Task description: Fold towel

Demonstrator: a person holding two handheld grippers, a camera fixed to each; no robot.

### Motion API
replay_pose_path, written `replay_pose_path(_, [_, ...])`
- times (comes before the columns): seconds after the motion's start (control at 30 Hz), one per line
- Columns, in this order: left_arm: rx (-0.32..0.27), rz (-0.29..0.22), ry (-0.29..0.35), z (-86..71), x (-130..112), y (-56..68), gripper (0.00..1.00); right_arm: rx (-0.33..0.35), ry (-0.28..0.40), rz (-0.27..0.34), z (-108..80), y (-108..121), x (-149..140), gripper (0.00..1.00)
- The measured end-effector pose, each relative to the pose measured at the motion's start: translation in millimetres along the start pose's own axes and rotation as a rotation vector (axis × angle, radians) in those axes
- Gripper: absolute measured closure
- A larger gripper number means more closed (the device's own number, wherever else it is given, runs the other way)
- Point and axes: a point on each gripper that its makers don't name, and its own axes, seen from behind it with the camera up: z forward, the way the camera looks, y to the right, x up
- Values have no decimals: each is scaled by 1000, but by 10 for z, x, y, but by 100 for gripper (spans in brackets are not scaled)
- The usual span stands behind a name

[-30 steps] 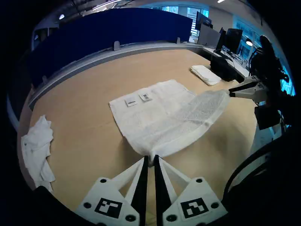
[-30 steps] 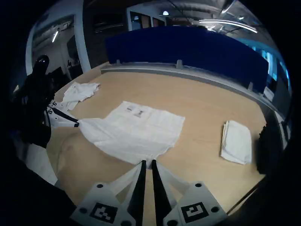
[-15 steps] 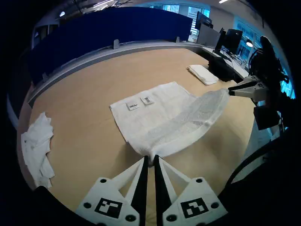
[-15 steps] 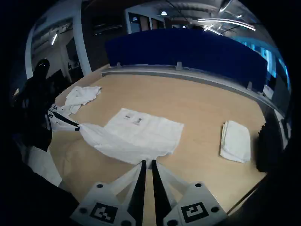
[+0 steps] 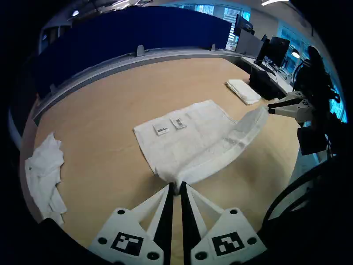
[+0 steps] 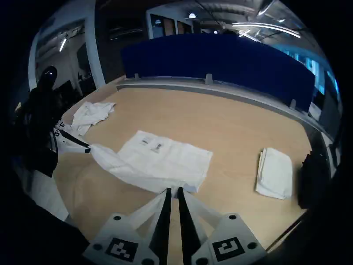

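Left gripper (image 5: pixel 176 186) is pinching one near corner of the white towel (image 5: pixel 194 132), its fingers pressed together on the cloth; right gripper (image 6: pixel 172 191) is clamping the other near corner likewise. Between them the near edge is hanging lifted, while the far half is lying flat on the wooden tabletop (image 5: pixel 110 106), two tags (image 5: pixel 170 126) facing up. A folded towel (image 6: pixel 274 173) and a crumpled cloth (image 5: pixel 42 174) are lying well apart from it

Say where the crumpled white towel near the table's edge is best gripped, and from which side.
Probably the pointed corner at the far end of the crumpled towel, approached from above, from the bare table side. The towel lies heaped in loose folds with no flat edge, and that corner sticks out clear of the bulk.
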Motion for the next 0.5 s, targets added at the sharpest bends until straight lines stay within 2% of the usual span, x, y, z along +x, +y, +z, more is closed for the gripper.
replay_pose_path(0.23, [19, 8, -18, 130, 184, -170, 89, -16, -5, 0, 207, 131, 154, 89])
replay_pose_path(0.5, [40, 25, -47, 368, 407, -362, 89, -28, -24, 26, 450, 318, 250, 89])
